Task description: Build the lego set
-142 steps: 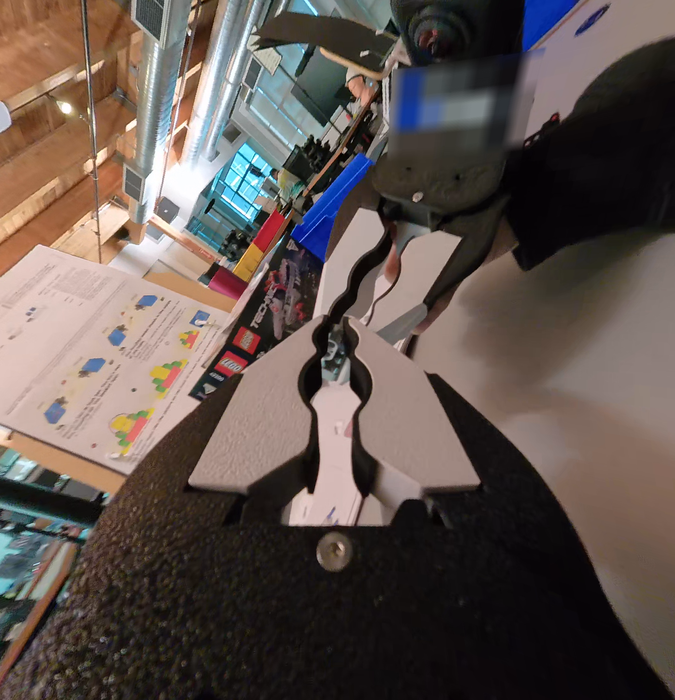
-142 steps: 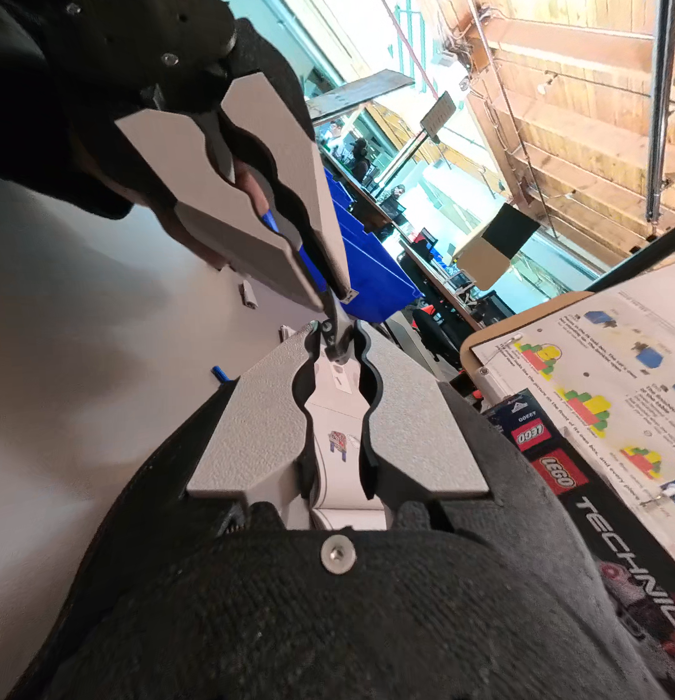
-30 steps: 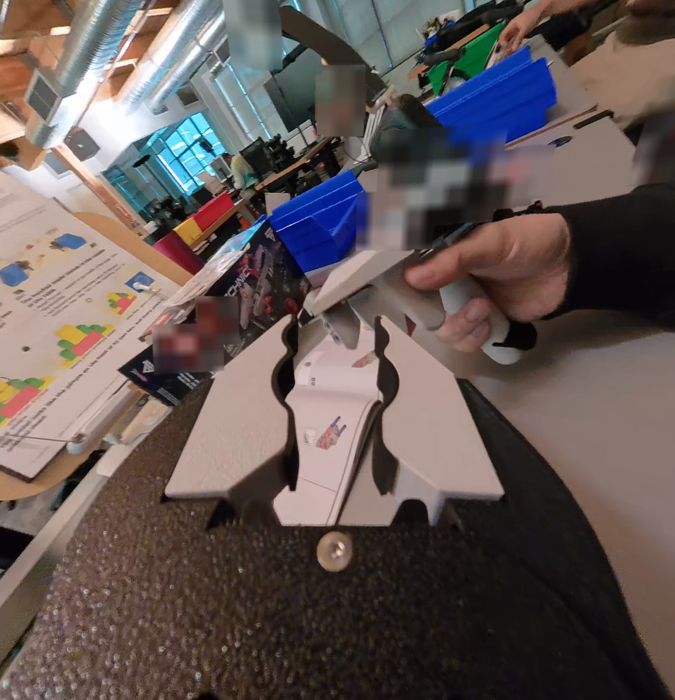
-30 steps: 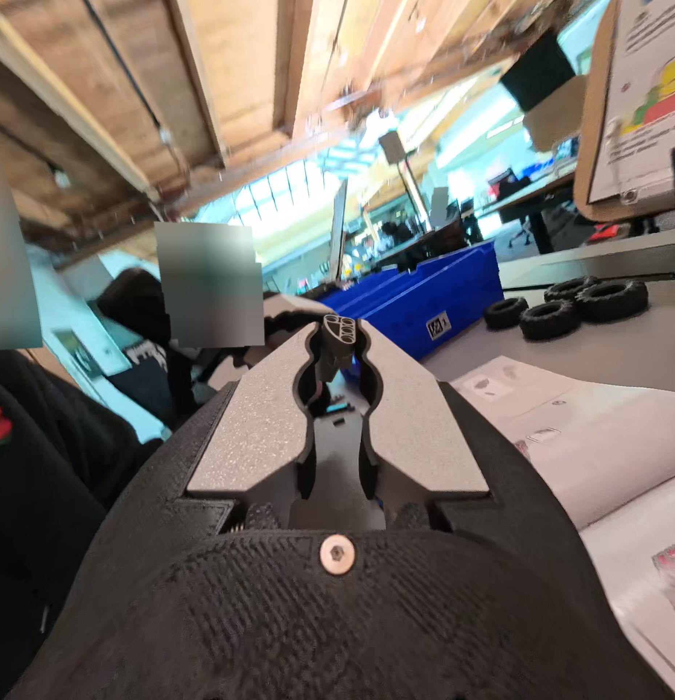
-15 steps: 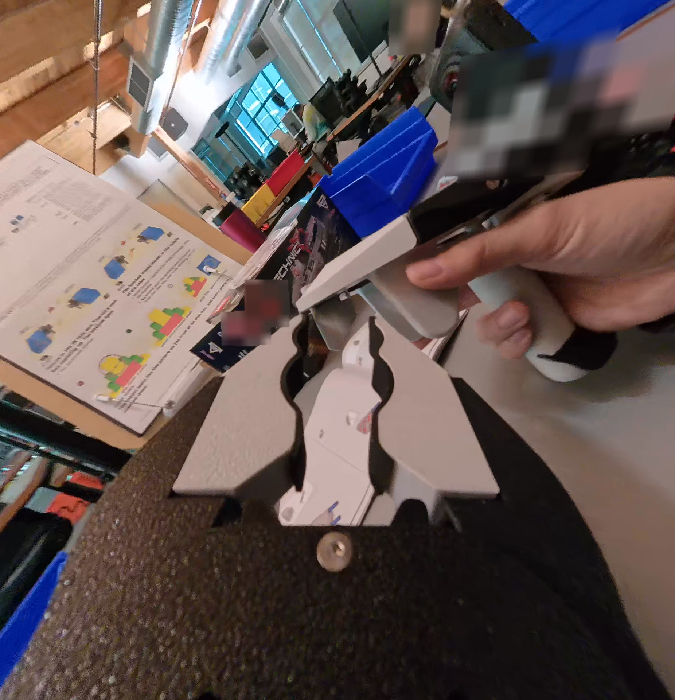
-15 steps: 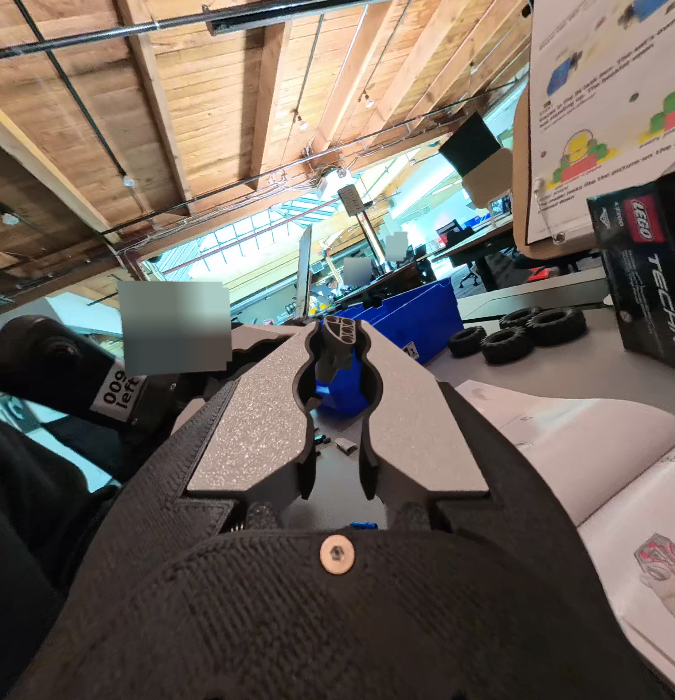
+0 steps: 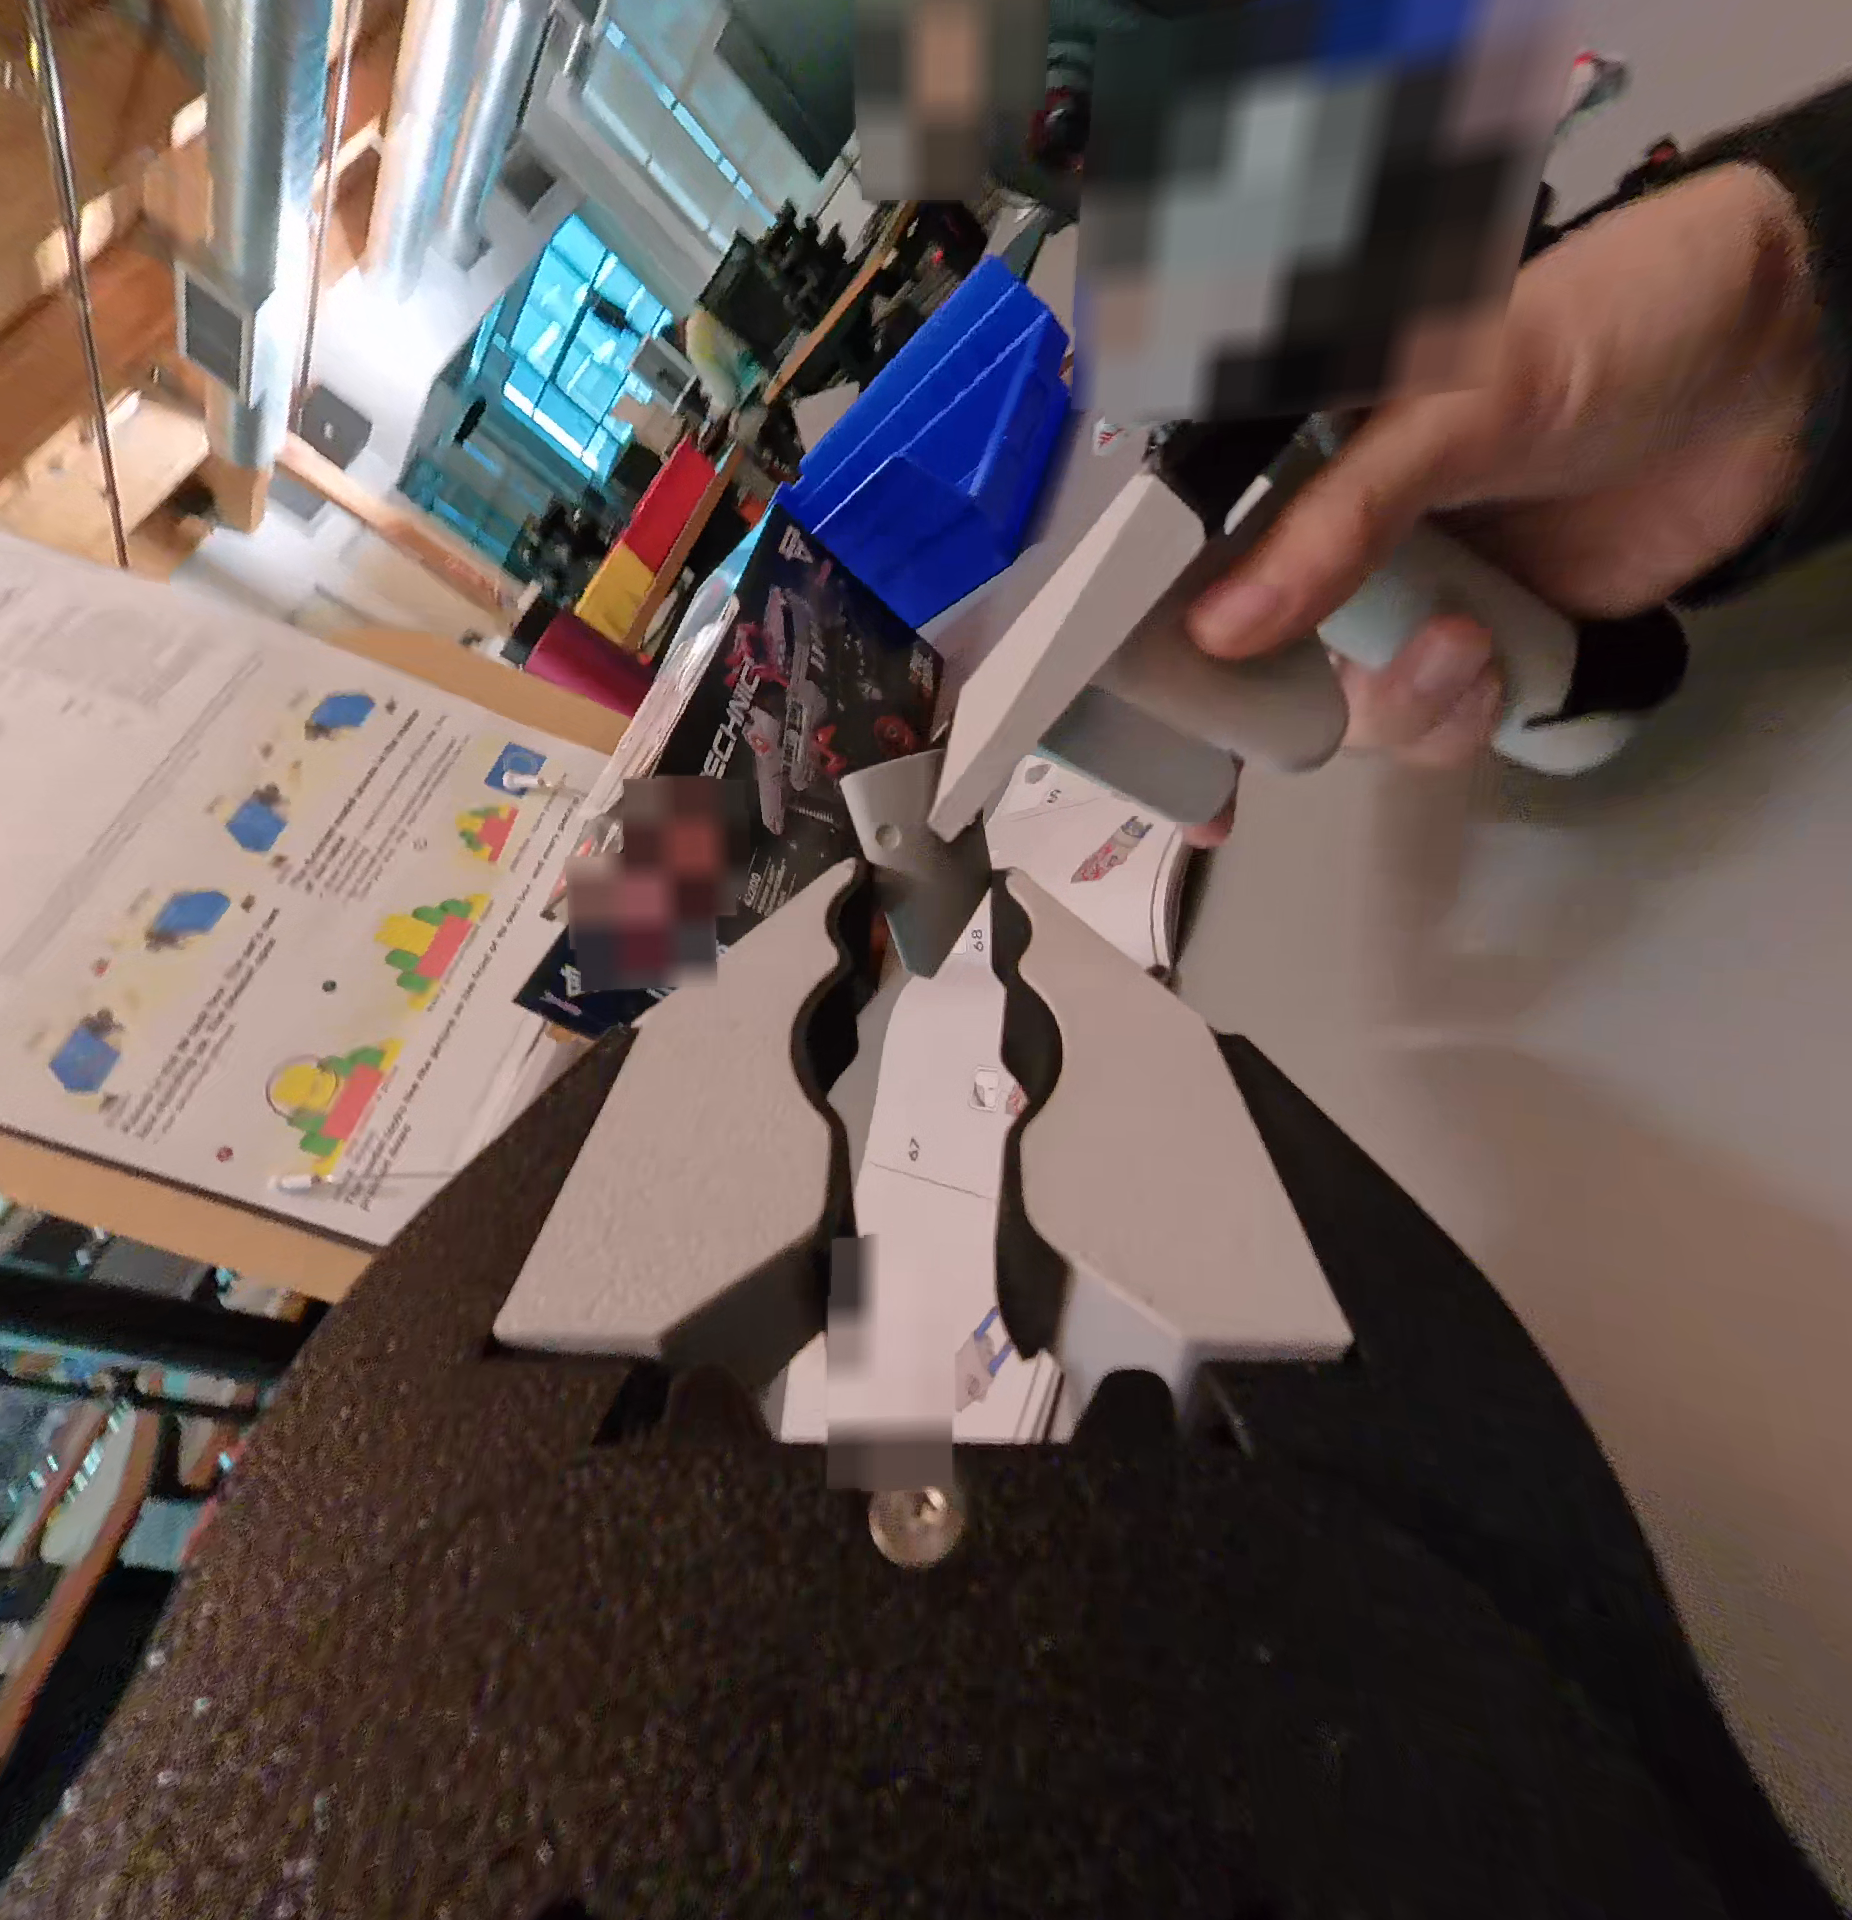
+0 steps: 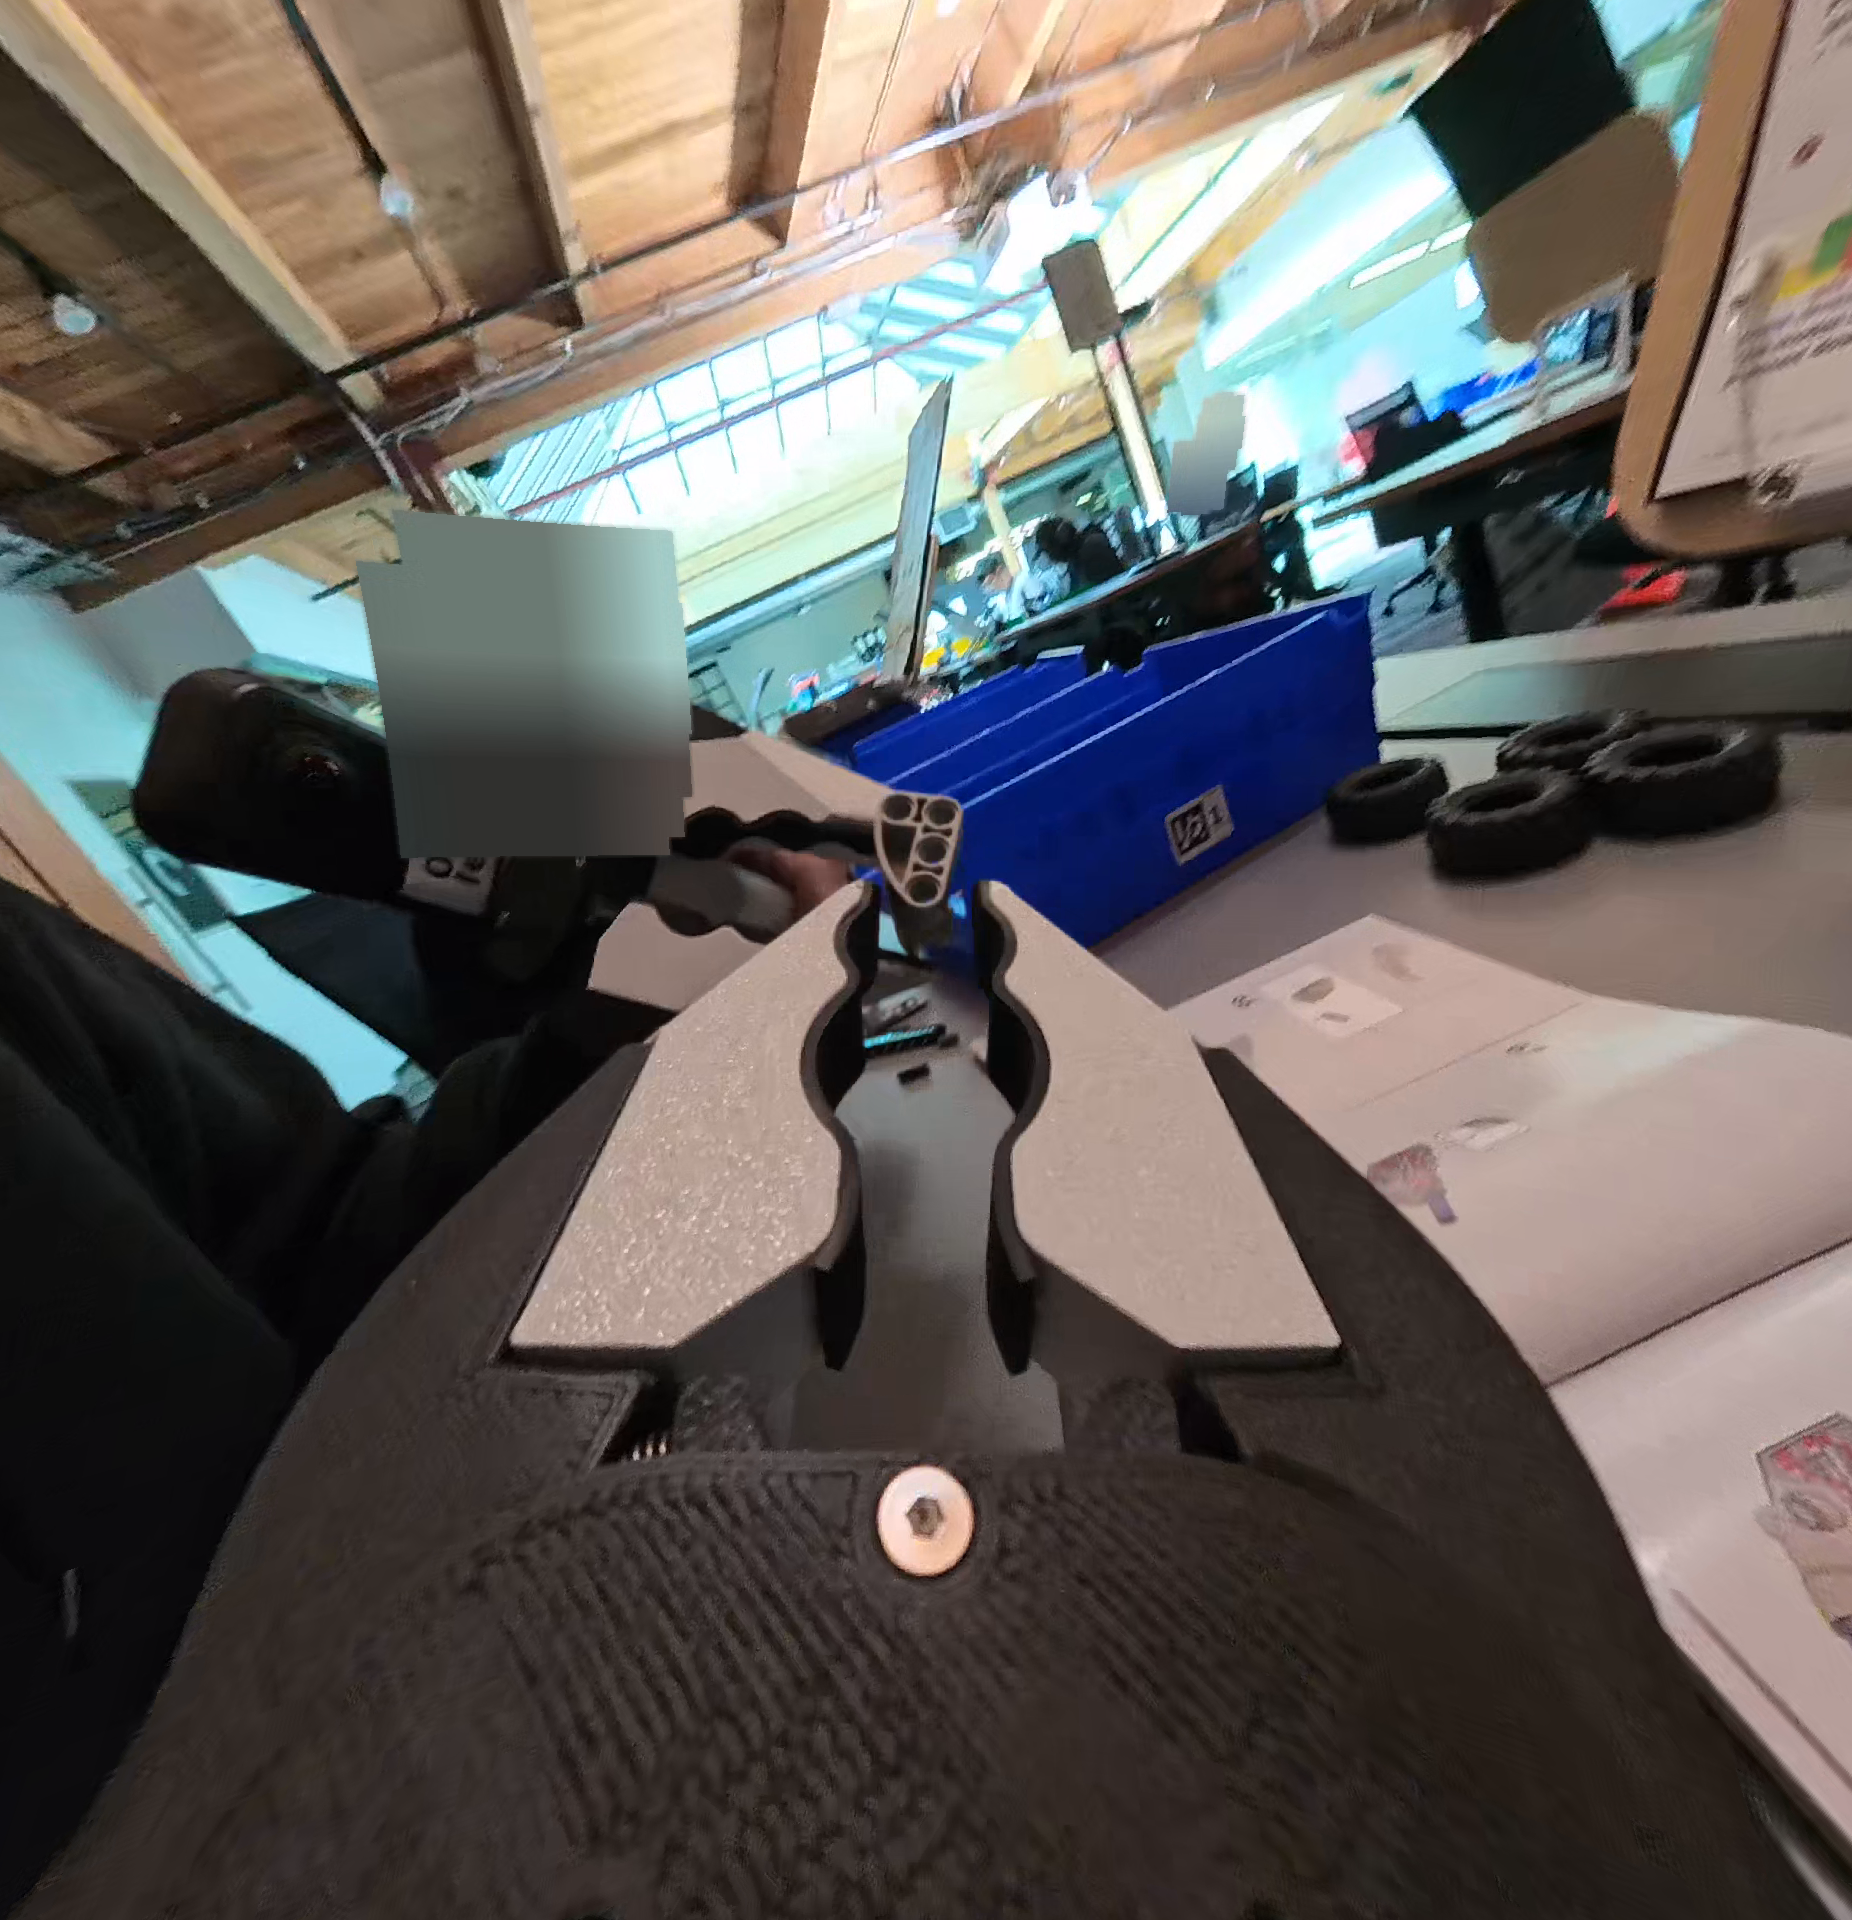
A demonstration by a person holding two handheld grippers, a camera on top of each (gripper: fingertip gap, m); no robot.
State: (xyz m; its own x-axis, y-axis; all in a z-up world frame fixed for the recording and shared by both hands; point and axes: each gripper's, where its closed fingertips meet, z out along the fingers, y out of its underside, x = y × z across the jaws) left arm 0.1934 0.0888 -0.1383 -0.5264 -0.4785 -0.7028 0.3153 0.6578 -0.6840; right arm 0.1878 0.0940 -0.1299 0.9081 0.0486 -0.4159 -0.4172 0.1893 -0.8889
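Note:
My right gripper [image 8: 924,904] is shut on a small grey lego piece [image 8: 919,847] with round holes and holds it up above the table. In the left wrist view the same piece [image 7: 906,873] hangs from the right gripper [image 7: 963,831], and a hand holds that gripper's handle. My left gripper [image 7: 932,894] is open with its jaws narrowed. The piece's lower end sits between its fingertips, with thin gaps on both sides. The left gripper shows behind the piece in the right wrist view, one of its fingers [image 8: 766,764] pointing at it.
An open instruction booklet [image 7: 943,1122] [image 8: 1421,1091] lies on the grey table [image 7: 1576,1195]. Behind it stand the dark lego box [image 7: 797,707], blue bins [image 8: 1109,790] and several black tyres [image 8: 1524,800]. Small loose parts [image 8: 901,1039] lie near the bins. A board with a printed sheet [image 7: 226,883] stands at the side. Left and right tips are no more than a few centimetres apart.
The right gripper, still holding the grey piece, has brought it between my left fingertips. The left jaws have narrowed over the last second; 4.7 s ago both grippers met on a small part.

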